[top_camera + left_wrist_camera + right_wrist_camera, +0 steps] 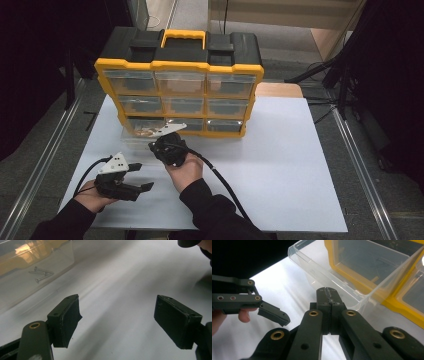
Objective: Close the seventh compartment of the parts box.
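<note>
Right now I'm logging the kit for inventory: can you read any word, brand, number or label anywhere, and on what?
No readable text in these views.
Yellow and black organizer case: no legible brand or label on lid, handle or frame.
Clear drawer: unmarked.
Left gripper and right gripper: no markings.

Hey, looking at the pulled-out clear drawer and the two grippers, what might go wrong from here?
The right gripper is shut with its tips at the clear drawer's rim; a push might tip or slide the drawer. The loose screws inside might then shift or spill. The left gripper hangs open beside it, and its cable trails across the table and may snag.
</note>
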### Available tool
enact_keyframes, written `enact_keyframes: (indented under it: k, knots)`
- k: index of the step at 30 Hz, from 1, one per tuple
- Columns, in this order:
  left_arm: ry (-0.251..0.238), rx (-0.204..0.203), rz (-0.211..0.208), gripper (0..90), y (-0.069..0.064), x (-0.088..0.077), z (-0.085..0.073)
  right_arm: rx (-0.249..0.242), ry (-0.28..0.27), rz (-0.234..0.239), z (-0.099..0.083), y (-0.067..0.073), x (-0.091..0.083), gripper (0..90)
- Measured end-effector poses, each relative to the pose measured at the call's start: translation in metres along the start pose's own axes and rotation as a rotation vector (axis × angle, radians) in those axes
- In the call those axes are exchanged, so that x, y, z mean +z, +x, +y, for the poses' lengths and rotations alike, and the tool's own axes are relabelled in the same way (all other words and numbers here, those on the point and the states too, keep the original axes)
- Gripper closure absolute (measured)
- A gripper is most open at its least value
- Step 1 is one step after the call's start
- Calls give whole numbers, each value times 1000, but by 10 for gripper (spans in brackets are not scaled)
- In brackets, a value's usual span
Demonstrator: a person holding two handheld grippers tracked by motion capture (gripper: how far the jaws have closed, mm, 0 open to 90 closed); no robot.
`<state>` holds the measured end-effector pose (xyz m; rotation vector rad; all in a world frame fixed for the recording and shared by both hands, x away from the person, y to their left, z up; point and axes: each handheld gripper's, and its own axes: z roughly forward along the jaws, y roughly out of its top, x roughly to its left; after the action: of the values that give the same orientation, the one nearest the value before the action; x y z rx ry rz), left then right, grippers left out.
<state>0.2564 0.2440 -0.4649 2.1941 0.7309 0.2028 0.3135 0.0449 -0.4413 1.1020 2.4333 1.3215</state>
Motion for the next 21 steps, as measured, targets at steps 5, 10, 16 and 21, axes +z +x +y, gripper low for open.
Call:
enact_keyframes:
  k: [5,10,16,21]
  knots:
    - [1,2,1,207,0,0,0,11,-3,5,1,-3,0,900]
    - [1,2,-1,207,0,0,0,17,-2,11,1,-4,0,900]
    - [1,2,0,207,0,0,0,28,-5,24,1,-7,1,900]
    - [2,4,-1,207,0,0,0,39,-6,31,2,-9,2,900]
